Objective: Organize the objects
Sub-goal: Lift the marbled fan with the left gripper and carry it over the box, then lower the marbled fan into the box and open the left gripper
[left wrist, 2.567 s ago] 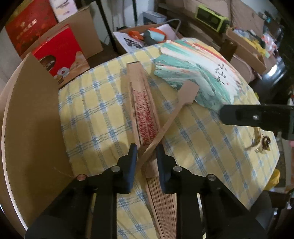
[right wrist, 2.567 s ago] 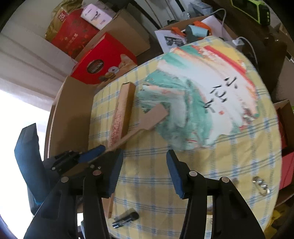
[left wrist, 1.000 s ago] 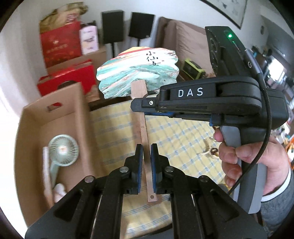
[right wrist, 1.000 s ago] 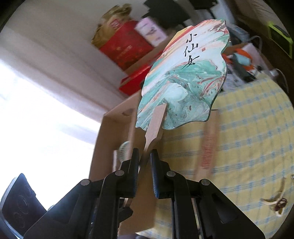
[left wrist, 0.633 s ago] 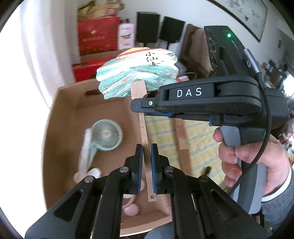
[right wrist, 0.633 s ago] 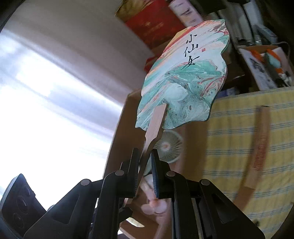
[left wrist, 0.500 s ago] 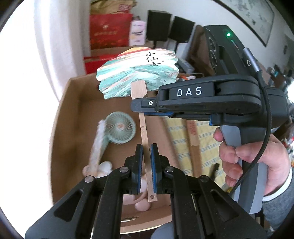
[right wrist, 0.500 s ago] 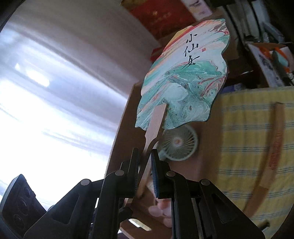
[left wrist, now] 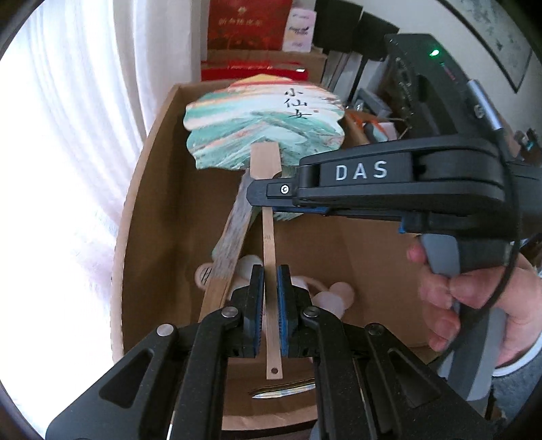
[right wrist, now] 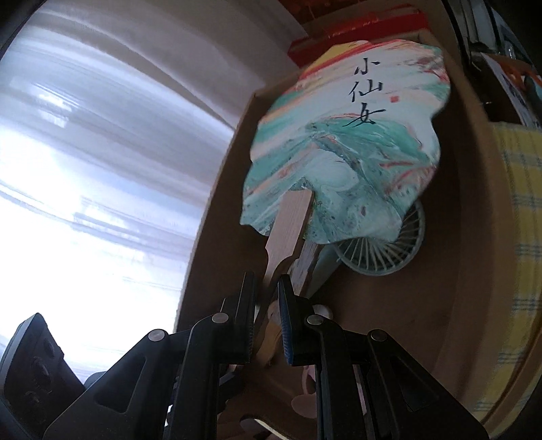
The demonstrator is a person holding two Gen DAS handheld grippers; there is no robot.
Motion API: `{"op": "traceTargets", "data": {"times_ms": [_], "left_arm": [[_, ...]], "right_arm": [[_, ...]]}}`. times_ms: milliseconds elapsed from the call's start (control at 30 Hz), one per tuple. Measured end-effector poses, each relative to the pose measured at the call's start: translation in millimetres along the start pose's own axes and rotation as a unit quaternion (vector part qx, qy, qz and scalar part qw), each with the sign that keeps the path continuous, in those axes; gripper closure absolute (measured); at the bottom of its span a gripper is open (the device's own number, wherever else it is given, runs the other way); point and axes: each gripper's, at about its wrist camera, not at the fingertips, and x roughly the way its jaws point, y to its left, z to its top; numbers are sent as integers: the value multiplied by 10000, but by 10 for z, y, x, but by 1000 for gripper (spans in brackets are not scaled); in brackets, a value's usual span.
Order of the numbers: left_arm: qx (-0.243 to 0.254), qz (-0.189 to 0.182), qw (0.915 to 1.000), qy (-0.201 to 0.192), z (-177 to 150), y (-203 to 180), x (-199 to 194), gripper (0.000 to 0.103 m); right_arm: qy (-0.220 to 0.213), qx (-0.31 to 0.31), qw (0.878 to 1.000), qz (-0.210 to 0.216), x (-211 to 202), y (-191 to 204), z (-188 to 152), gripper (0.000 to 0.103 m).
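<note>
A painted paper hand fan (left wrist: 264,122), teal and white with black characters, hangs on a wooden handle (left wrist: 269,243) over an open cardboard box (left wrist: 152,169). My left gripper (left wrist: 270,270) is shut on the thin lower end of that handle. My right gripper (left wrist: 257,196), held by a person's hand (left wrist: 450,298), reaches in from the right and clamps the handle just under the fan face. In the right wrist view my right gripper (right wrist: 267,287) is shut on the handle (right wrist: 288,223), with the fan face (right wrist: 345,152) tilted into the box (right wrist: 216,203).
In the box lie a green mini electric fan (right wrist: 382,250), a folded fan (left wrist: 230,243) and pale pink soft pieces (left wrist: 328,291). A yellow checked tablecloth (right wrist: 521,203) borders the box on the right. White curtains (left wrist: 67,169) hang left; red boxes (left wrist: 250,23) stand behind.
Both grippers carried the hand fan from above the table to over the box and lower into it. The box now fills both views; the tablecloth slid out to the right.
</note>
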Motion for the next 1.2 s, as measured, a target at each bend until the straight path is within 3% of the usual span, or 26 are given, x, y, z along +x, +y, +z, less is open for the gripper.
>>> {"op": "traceTargets", "data": {"times_ms": [200,433,500,567,633,700,867,1200], "left_arm": [[-73,42,9998,160,-36,71,161,96],[-98,546,9978,356,-90,180,297,94],[-268,594,9972,380,-96,269,320,93],[-433,522,9971,350,-102,346,311,93],[-575,324,9974,274,-102,368,268,88],[-580,286,9977,212,-91,329,220,68],[-609,149,9980,26,41,230,161,52],[-569,-27,9983,-144,133,-64,-108,20]], "right_arm": [[156,-136,9997,-125,174,36,-50,90],[288,-203,9989,-304,233,37,-22,87],[224,-292,9987,-352,146,53,-4,75],[157,-333,9988,-338,36,59,22,74],[44,-443,9985,-306,-139,87,10,73],[-56,-569,9978,-344,-265,139,-8,71],[-362,-778,9948,-545,-622,155,64,63],[-507,-614,9927,-910,-1056,-74,12,48]]}}
